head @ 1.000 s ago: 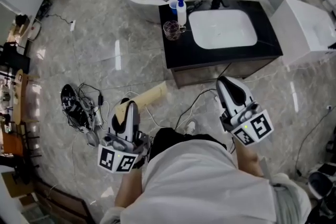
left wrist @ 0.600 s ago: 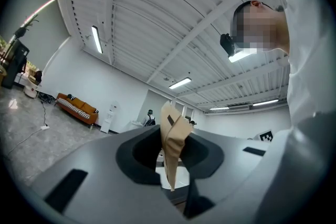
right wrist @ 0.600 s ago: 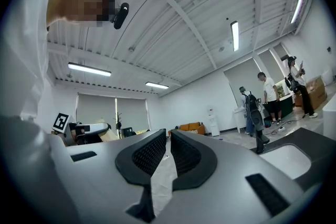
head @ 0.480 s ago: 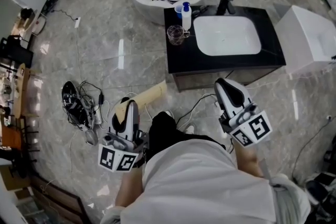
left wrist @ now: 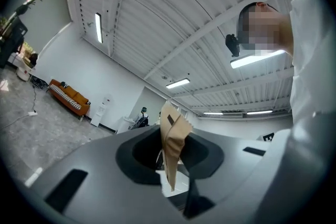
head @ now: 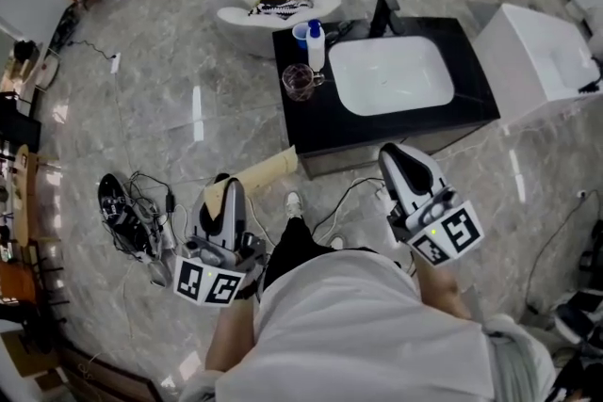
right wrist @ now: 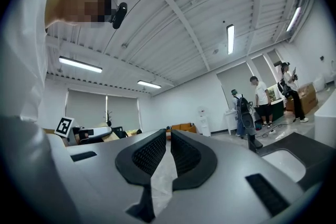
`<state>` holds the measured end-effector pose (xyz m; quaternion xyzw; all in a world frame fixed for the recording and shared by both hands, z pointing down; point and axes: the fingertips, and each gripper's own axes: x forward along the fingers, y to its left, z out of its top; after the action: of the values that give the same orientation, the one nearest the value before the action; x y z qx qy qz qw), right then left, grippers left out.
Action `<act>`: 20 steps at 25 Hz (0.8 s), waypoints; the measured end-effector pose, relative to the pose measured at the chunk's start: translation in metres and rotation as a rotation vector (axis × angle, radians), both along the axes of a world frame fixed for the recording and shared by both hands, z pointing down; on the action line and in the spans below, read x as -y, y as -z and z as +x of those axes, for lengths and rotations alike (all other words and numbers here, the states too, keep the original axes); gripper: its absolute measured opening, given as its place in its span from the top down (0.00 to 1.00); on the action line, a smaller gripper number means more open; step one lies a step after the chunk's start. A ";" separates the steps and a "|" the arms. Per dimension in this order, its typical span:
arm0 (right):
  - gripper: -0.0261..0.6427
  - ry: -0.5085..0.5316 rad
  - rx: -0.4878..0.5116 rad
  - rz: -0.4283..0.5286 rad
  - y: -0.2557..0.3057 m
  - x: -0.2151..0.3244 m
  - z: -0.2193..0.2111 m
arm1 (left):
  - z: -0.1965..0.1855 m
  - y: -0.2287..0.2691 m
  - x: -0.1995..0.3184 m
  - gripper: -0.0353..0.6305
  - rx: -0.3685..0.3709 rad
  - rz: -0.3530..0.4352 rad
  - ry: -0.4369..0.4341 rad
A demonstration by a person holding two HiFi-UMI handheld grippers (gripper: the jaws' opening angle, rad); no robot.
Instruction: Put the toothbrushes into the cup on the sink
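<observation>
The left gripper (head: 227,195) was clamped on a tan paper packet (head: 260,172), well short of the black counter (head: 316,122). The glass cup (head: 300,81) stood at the counter's left edge, beside the white basin (head: 391,75). The right gripper's (head: 399,157) fingers were together, holding nothing.

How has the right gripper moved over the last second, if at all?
Yes. The right gripper has moved forward, toward the sink: in the head view the gap between its tip and the sink is smaller than before.
</observation>
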<state>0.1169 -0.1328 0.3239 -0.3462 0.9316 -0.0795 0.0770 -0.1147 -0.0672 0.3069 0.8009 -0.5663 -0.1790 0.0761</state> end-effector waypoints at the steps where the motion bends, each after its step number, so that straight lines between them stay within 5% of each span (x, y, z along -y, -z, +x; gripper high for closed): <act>1: 0.88 0.001 -0.008 0.000 0.002 0.003 -0.003 | -0.002 0.002 0.006 0.84 0.006 0.005 -0.006; 20: 0.88 -0.034 -0.080 -0.116 -0.022 0.079 -0.078 | -0.062 -0.056 0.171 0.84 -0.127 -0.119 -0.162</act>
<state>0.0392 -0.2114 0.3456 -0.3689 0.9217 -0.1182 0.0208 -0.1766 -0.2380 0.3629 0.8252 -0.5033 -0.1887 0.1738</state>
